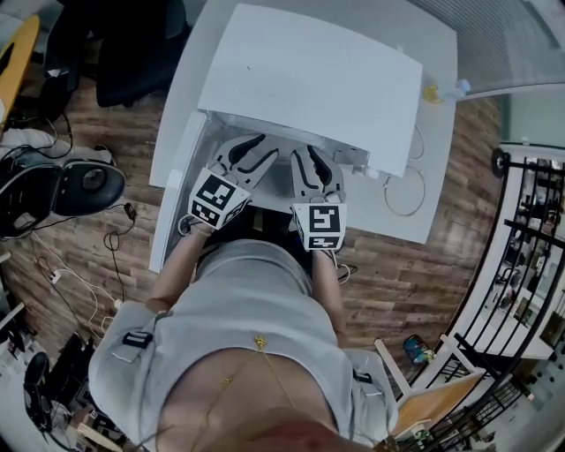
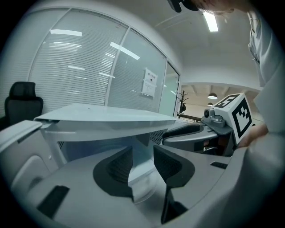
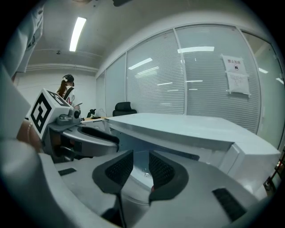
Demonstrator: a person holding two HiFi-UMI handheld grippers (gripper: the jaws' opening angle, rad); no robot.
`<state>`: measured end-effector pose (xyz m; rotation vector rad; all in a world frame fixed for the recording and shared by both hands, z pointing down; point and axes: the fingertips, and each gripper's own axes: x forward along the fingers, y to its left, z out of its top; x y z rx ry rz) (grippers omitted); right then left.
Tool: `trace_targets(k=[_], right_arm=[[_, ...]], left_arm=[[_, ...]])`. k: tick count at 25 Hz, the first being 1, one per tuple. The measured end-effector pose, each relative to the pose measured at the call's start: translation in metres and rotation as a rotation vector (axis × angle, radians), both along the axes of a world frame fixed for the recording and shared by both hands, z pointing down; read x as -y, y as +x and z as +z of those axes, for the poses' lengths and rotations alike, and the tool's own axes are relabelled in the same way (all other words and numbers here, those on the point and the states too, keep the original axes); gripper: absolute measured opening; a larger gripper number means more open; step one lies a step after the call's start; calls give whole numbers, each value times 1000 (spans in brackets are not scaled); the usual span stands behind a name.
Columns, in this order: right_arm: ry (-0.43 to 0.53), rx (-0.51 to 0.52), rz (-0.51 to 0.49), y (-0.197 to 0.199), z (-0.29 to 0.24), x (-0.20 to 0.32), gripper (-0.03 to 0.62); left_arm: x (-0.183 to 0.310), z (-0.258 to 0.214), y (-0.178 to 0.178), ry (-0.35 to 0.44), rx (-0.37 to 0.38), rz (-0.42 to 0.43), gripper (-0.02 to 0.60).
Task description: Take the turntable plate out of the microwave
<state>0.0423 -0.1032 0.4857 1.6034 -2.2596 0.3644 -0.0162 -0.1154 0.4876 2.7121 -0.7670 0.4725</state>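
Both grippers reach side by side into the open front of the white microwave, whose door hangs open to its left. The left gripper and right gripper each hold their jaws narrowly apart. The glass turntable plate lies inside the microwave, its curved rim showing low in each gap; no pad visibly presses it.

Microwave on table (chair at left)
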Motion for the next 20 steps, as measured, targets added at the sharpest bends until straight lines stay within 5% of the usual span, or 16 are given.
trace_targets(k=[20], right_arm=[[-187, 47, -7, -3, 82, 4, 117]], left_arm=[[6, 91, -8, -145, 129, -55, 152]])
